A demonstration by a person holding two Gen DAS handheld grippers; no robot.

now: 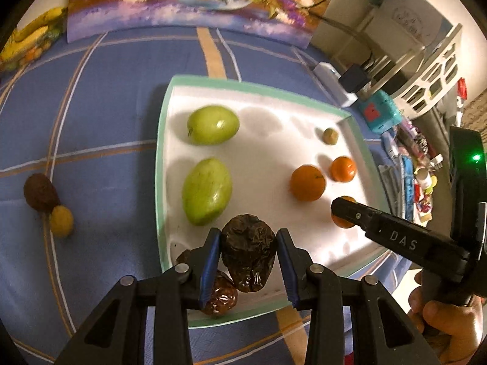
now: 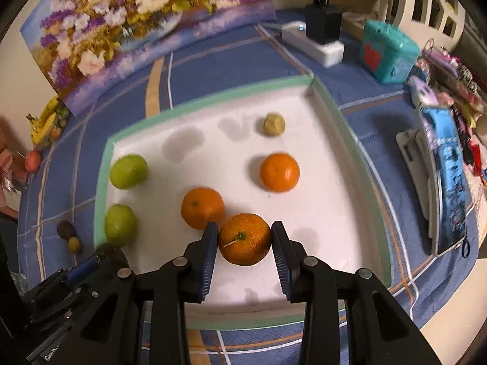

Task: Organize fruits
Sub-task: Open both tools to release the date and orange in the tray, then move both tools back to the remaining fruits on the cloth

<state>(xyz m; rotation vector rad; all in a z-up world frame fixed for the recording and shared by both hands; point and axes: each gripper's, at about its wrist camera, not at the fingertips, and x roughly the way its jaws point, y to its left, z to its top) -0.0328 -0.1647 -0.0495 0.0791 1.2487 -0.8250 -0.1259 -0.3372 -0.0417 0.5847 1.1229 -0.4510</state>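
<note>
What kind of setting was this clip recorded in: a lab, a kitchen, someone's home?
Most likely a home. The white tray sits on a blue plaid cloth, a floral painting leans against the wall, and a power strip and household clutter lie alongside.

A floral painting point(image 2: 146, 33) leans against the wall on the blue plaid cloth point(image 1: 100, 97). A black charger point(image 2: 322, 22) sits plugged into a white power strip point(image 2: 313, 44), near a teal box point(image 2: 388, 51).

text: "DAS" | on: right gripper point(image 1: 342, 210) black body
</note>
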